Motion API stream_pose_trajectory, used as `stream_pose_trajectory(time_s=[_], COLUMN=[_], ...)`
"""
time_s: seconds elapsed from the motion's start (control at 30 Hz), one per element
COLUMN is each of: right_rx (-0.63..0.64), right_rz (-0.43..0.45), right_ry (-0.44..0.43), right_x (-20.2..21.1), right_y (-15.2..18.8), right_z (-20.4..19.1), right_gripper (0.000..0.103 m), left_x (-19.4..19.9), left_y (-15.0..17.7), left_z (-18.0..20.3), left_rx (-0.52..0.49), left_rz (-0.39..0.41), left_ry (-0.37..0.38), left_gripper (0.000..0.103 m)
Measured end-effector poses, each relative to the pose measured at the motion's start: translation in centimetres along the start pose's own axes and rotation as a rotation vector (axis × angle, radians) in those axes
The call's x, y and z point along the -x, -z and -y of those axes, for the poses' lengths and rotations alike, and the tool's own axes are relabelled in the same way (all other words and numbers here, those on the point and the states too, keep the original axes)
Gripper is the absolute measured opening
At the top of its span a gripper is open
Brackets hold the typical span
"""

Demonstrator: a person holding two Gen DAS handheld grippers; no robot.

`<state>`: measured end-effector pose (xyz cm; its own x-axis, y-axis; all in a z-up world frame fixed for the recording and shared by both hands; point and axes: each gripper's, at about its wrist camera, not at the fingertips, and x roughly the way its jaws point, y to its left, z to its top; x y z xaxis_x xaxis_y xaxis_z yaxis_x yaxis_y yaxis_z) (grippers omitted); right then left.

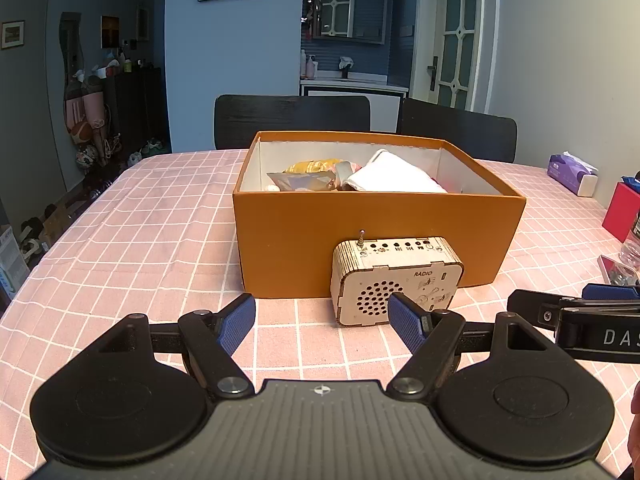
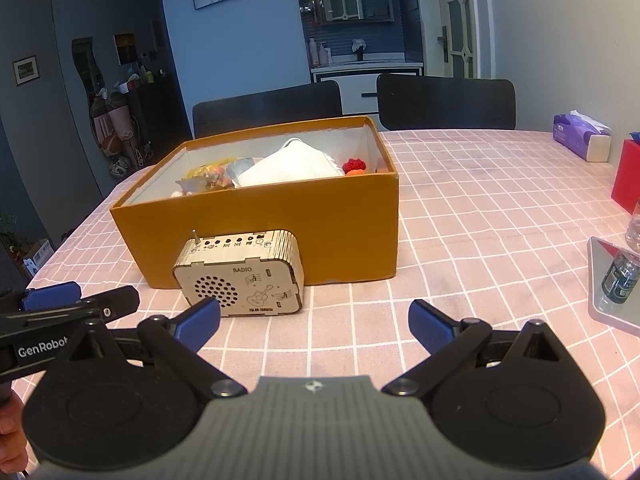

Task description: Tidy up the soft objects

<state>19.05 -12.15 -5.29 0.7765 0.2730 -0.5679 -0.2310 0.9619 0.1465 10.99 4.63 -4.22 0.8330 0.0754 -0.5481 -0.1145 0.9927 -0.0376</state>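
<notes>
An orange box stands on the pink checked table. Inside lie a white cloth, a yellow soft item, a crinkled foil packet and a red knitted ball. My left gripper is open and empty, low over the table in front of the box. My right gripper is open and empty, to the right of the left one. Each gripper shows at the edge of the other's view.
A small wooden radio stands against the box's near wall. A purple tissue pack, a red box, and a tray with a small dark bottle are at the right. Two black chairs stand behind the table.
</notes>
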Motion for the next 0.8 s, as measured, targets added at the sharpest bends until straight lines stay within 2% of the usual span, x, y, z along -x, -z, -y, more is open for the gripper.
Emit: stream_pose_trajectory(time_s=[0.8], right_rx=[0.003], right_rz=[-0.004], right_ry=[-0.006], right_x=[0.00], right_y=[0.24], right_z=[0.04], right_gripper=[0.099], left_x=[0.05], left_y=[0.01], left_z=[0.09], left_rx=[0.000], left_rz=[0.001], left_ry=[0.001], left_gripper=[0.088])
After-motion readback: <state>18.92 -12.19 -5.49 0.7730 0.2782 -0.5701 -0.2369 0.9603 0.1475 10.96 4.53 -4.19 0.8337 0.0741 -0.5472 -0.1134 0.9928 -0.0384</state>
